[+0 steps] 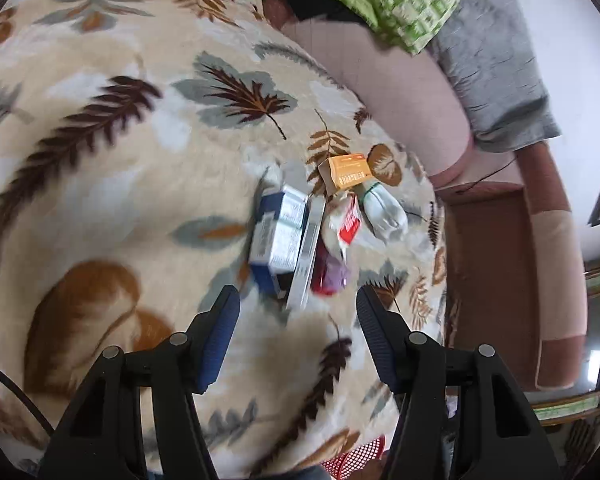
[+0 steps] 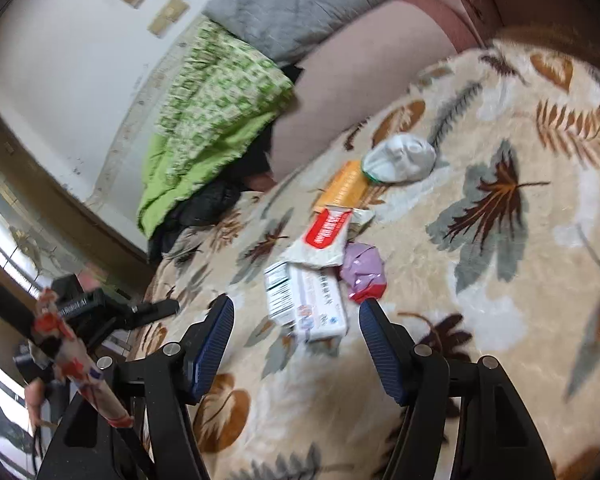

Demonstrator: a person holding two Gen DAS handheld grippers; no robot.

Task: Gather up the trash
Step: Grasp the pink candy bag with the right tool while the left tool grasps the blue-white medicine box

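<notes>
A pile of trash lies on a leaf-patterned blanket (image 1: 112, 184). It holds a blue and silver box (image 1: 278, 236), a flat white box (image 2: 308, 304), a red and white wrapper (image 2: 324, 236), a purple wrapper (image 2: 362, 268), an orange box (image 1: 346, 170) and a crumpled white bag (image 2: 400, 158). My left gripper (image 1: 298, 312) is open just short of the blue box and the purple wrapper (image 1: 332, 276), with nothing between its fingers. My right gripper (image 2: 296, 320) is open too, and the white box lies just ahead of its gap.
A red mesh basket (image 1: 356, 460) shows at the bottom edge under the left gripper. A green patterned quilt (image 2: 212, 120) and a grey pillow (image 2: 300, 4) lie beyond the pile. At the right wrist view's left edge, a red and white wrapper (image 2: 72, 360) hangs by a black device (image 2: 100, 308).
</notes>
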